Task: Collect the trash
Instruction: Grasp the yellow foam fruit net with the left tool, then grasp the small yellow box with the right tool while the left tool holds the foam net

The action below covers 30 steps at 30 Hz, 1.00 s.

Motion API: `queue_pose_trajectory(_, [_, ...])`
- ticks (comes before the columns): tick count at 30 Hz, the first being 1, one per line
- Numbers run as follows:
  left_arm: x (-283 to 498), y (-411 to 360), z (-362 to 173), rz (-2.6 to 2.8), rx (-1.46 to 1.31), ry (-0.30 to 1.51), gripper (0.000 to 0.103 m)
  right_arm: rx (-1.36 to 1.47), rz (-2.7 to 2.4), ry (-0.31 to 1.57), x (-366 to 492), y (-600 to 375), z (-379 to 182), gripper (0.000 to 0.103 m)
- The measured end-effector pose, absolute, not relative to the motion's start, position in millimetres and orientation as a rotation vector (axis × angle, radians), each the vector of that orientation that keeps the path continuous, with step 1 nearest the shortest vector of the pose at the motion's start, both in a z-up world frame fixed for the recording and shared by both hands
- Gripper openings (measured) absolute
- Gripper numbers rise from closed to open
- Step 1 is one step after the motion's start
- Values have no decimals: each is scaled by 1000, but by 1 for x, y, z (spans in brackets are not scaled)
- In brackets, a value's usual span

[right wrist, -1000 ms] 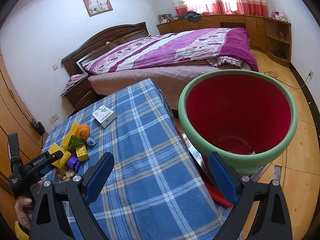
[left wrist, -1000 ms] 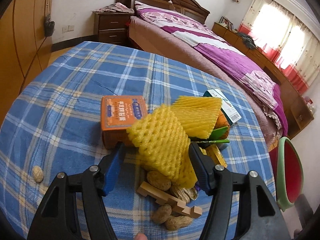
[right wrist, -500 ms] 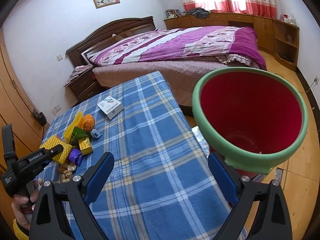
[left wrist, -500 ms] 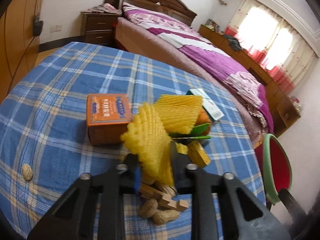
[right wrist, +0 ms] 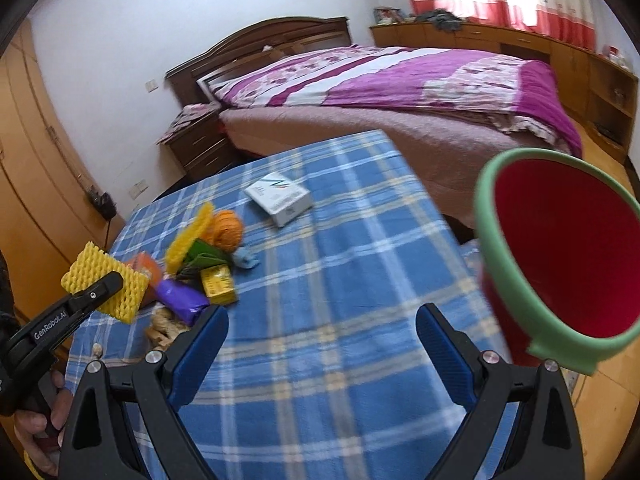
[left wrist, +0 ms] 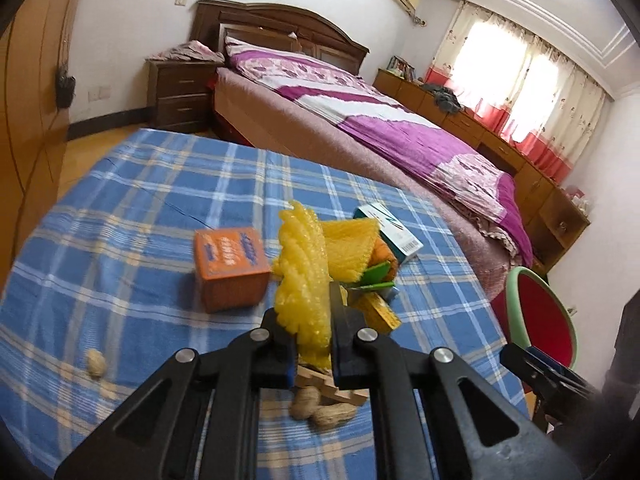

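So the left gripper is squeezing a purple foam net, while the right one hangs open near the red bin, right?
Not purple: the left gripper is shut on a yellow foam fruit net, as the left wrist view shows. The right gripper does hang open near the red bin with the green rim.

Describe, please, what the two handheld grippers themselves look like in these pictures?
Both are black plastic clamp-style tools with triangular cut-outs in their frames and round silver rivets at the pivots. The right gripper has two fingers faced with ribbed blue pads. The left gripper shows the same blue pads, and its side bears white lettering reading "GenRobot.AI". No cables are visible.
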<state>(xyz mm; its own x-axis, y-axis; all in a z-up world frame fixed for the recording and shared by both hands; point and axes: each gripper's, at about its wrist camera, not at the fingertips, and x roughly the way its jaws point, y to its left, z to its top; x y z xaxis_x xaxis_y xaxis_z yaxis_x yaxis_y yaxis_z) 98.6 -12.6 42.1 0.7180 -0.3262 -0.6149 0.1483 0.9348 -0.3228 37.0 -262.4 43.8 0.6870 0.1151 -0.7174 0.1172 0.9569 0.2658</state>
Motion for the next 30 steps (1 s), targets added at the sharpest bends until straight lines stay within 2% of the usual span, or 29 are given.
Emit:
queue_pose_trajectory(8, [101,11,35,-211,-279,736,11,250,74,850,67,-222,34,97])
queue_pose_trajectory(11, [101,17,33,-201,-281,735,11,247,90,862,77,-214,28,92])
queue_pose_trajectory(13, [100,20,33,-194,-281,732,11,247,99,875,84,-208,24,83])
queue_pose_trajectory(17, [101,23,31,-186,-280,732,11,252,127,900,96,-200,13,76])
queue_pose_trajectory(20, [101,25,29,-181,-284,735,11,244,149,914,103,-192,8,67])
queue_pose_trajectory(30, [99,21,26,-188,-273,743,11,227,178,929,109,-185,-1,28])
